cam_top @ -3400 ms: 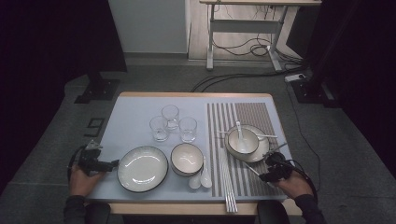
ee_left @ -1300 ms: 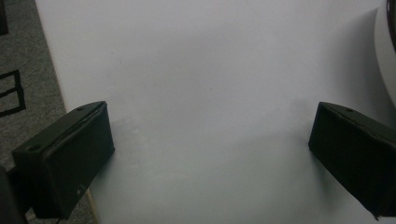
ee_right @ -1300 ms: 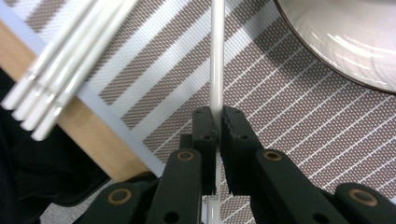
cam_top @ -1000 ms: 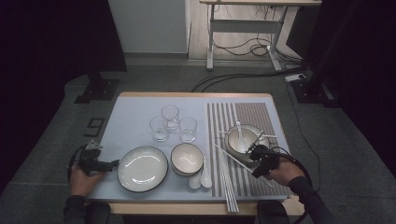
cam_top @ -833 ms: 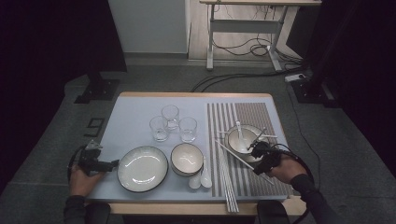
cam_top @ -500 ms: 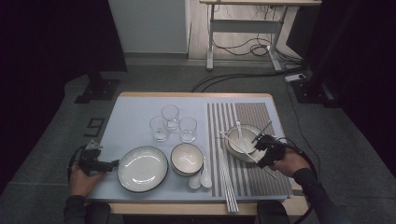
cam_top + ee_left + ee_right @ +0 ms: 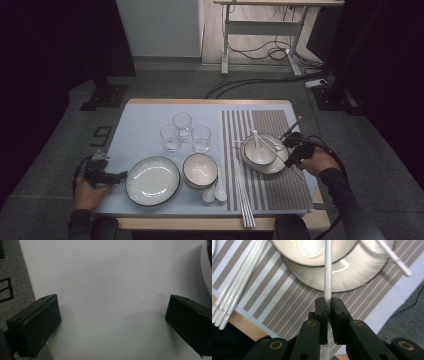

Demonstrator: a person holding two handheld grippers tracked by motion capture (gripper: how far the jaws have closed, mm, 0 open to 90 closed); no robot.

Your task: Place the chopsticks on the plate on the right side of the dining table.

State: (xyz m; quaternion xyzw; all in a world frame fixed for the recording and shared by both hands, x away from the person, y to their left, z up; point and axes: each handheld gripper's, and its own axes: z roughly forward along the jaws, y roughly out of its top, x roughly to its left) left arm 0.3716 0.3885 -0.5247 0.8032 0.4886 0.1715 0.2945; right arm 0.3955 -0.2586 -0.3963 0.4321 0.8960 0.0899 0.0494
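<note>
While the right claw (image 7: pixel 327 305) pinched a single white chopstick (image 7: pixel 327 272) between its closed jaws, the stick ran straight ahead from the pads and passed over the rim of a small white bowl (image 7: pixel 314 252). It was thin, round, glossy and plain, with no marking along the length that showed. In the high view the right claw (image 7: pixel 294 146) sat just beside the right edge of that bowl (image 7: pixel 260 151), above the striped mat (image 7: pixel 280 185). The bowl stood on a shallow plate (image 7: pixel 279 165), and a white spoon (image 7: pixel 256 139) leaned inside it, handle up. A second white chopstick (image 7: pixel 393 257) lay slanted across the plate's far rim in the right claw's view. A bundle of further chopsticks (image 7: pixel 244 195) lay along the mat's left stripes, reaching the near edge of the worktop (image 7: pixel 145 125).

To the left, an empty dark-rimmed bowl (image 7: pixel 200 170) stood beside a large empty plate (image 7: pixel 152 180), with two white spoons (image 7: pixel 215 191) resting just before the bowl. Three clear, empty glasses (image 7: pixel 184 131) clustered behind them.

At the worktop's left edge, the left claw (image 7: pixel 119 176) stood wide open, nothing between its jaws, resting over bare surface near the large plate.
</note>
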